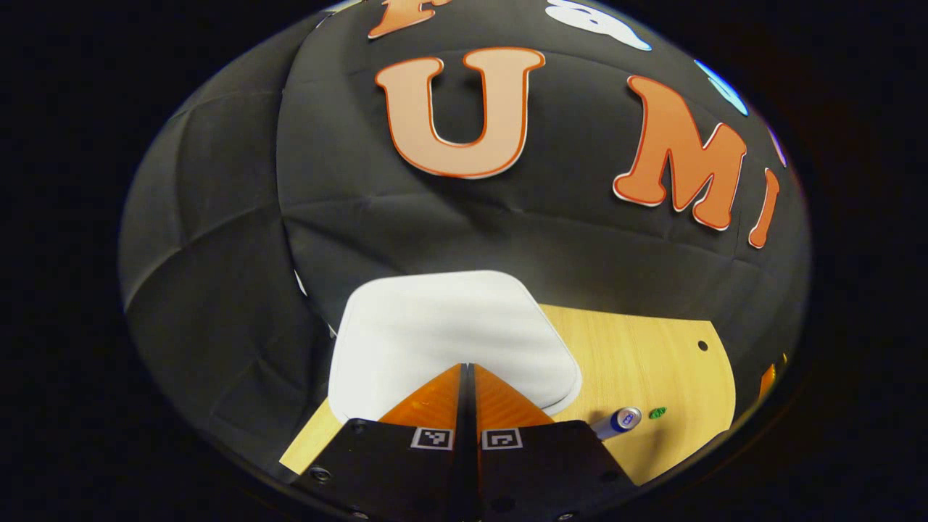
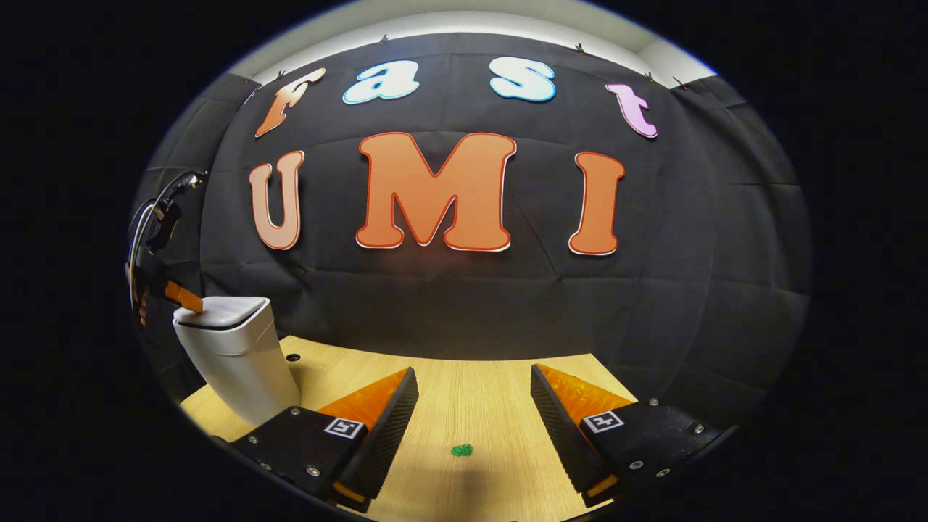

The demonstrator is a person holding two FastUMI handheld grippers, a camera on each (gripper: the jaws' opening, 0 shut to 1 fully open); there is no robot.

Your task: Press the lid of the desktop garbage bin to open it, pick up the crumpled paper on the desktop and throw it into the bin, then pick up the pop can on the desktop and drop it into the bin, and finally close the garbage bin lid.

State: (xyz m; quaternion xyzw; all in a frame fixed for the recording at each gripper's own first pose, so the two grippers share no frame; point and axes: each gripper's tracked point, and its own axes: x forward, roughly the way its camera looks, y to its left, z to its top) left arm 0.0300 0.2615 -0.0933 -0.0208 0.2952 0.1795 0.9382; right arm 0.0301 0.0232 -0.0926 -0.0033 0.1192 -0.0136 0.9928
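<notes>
The white desktop bin (image 2: 239,362) stands at the table's left end, its lid (image 1: 449,326) down. My left gripper (image 1: 467,366) is shut with nothing between its fingers, tips resting on the lid's near part. The right gripper view also shows that left gripper (image 2: 185,297) touching the lid's left edge. A pop can (image 1: 620,422) lies on its side on the table, right of the bin. A small green crumpled scrap (image 2: 462,450) lies on the wood, also seen as the scrap (image 1: 657,413) beside the can. My right gripper (image 2: 473,380) hangs open above the scrap.
The wooden table (image 2: 464,406) runs up to the black cloth wall behind. A small round hole (image 2: 292,357) sits in the tabletop next to the bin. A cable and a hand's edge (image 2: 148,232) show above the left gripper.
</notes>
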